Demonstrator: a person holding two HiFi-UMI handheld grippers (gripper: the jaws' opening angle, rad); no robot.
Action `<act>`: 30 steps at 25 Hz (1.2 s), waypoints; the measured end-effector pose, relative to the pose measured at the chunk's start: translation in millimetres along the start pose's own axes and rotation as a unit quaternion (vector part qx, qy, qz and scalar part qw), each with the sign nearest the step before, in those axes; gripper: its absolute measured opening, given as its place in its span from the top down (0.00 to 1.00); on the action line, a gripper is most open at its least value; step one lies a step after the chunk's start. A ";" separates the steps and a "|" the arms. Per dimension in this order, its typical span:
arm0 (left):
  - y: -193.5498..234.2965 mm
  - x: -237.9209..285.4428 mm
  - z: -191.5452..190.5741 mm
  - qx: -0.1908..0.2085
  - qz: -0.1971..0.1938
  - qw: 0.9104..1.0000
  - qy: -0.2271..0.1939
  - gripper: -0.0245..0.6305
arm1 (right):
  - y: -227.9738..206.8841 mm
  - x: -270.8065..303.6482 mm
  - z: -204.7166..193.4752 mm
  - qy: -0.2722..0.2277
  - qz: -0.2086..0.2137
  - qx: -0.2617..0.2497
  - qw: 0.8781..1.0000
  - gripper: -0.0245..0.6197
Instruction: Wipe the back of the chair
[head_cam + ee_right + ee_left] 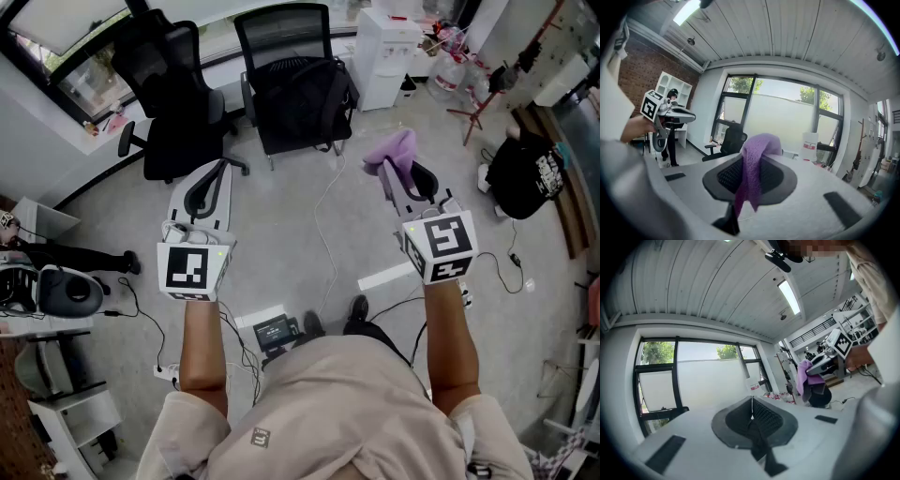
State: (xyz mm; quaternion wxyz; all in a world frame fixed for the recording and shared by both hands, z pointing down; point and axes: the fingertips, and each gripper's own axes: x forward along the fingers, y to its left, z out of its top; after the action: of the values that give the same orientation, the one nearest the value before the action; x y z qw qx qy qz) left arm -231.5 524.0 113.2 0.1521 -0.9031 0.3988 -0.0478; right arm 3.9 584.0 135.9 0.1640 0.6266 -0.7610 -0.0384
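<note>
Two black office chairs stand by the window in the head view: one at the left [173,94] and a mesh-backed one [295,89] in the middle. My right gripper [386,174] is shut on a purple cloth [394,150], held in the air well short of the chairs. In the right gripper view the cloth [754,168] hangs over the jaws, with a black chair [731,139] far behind. My left gripper [214,173] is shut with nothing in it. The left gripper view shows the cloth [804,376] off to the right.
A white water dispenser [389,56] and water bottles [450,70] stand at the back right. A black garment [525,173] hangs on the right. Cables [323,225] and a small device [274,330] lie on the grey floor. Shelves and gear [56,291] are on the left.
</note>
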 end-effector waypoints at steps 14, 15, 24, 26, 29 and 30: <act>0.2 0.8 -6.8 0.009 -0.001 1.000 -0.007 0.95 | -2.0 2.5 -4.3 0.001 -0.003 0.006 1.000 0.87; -0.2 1.4 -7.3 0.009 -0.001 1.000 -0.007 0.95 | -2.4 2.8 -4.6 0.001 -0.003 0.006 1.000 0.87; 2.5 8.7 -12.1 0.002 -0.006 1.000 -0.003 0.95 | -6.6 13.7 -3.7 -0.017 0.000 0.045 0.999 0.86; 0.3 12.2 -13.1 -0.003 -0.011 1.000 0.001 0.95 | -10.4 16.7 -4.2 -0.020 -0.001 0.050 0.999 0.86; 0.9 19.5 -15.1 -0.004 -0.011 1.000 0.003 0.95 | -17.7 22.0 -5.5 -0.020 -0.003 0.046 0.999 0.86; 1.7 22.7 -16.8 -0.005 -0.010 1.000 0.005 0.95 | -20.4 24.7 -6.6 -0.018 -0.003 0.044 0.999 0.86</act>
State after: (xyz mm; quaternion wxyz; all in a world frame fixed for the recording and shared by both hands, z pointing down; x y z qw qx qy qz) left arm -220.9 502.3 127.8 0.1453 -0.9074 0.3910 -0.0516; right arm 21.0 556.8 141.7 0.1222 0.6345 -0.7630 -0.0166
